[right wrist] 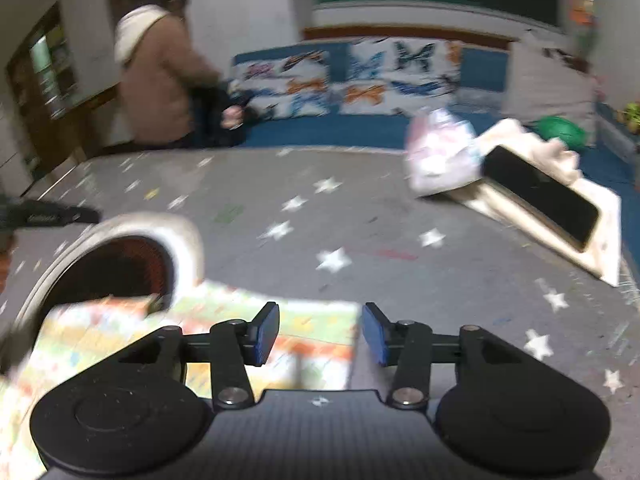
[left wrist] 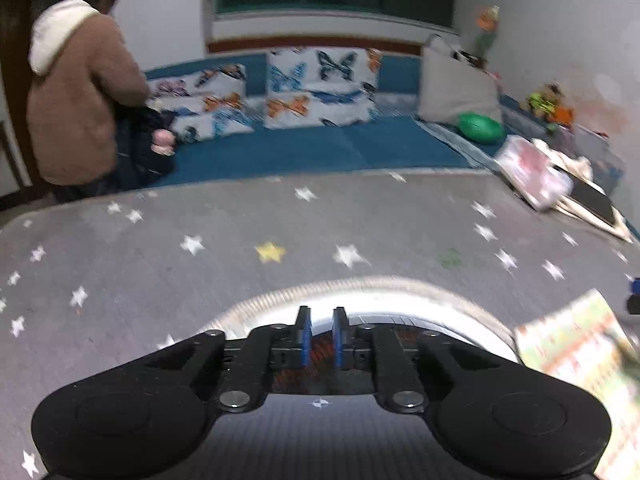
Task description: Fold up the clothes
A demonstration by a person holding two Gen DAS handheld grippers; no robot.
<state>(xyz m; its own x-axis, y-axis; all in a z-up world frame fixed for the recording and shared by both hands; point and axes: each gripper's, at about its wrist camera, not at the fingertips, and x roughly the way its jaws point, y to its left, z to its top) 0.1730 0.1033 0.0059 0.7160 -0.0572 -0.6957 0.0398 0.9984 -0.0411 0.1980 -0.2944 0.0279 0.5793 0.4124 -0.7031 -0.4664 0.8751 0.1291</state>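
A small patterned garment with a white ribbed collar lies on a grey star-print cloth. Its collar and a patterned edge show in the left wrist view. My left gripper is nearly shut at the collar, with a narrow gap between its blue pads; whether it pinches fabric is unclear. My right gripper is open over the garment's right edge and holds nothing.
A black phone lies on a cream folded cloth at the right, beside a pink-white bundle. A person in a brown coat stands at the left. Butterfly pillows and a green bowl sit on blue bedding behind.
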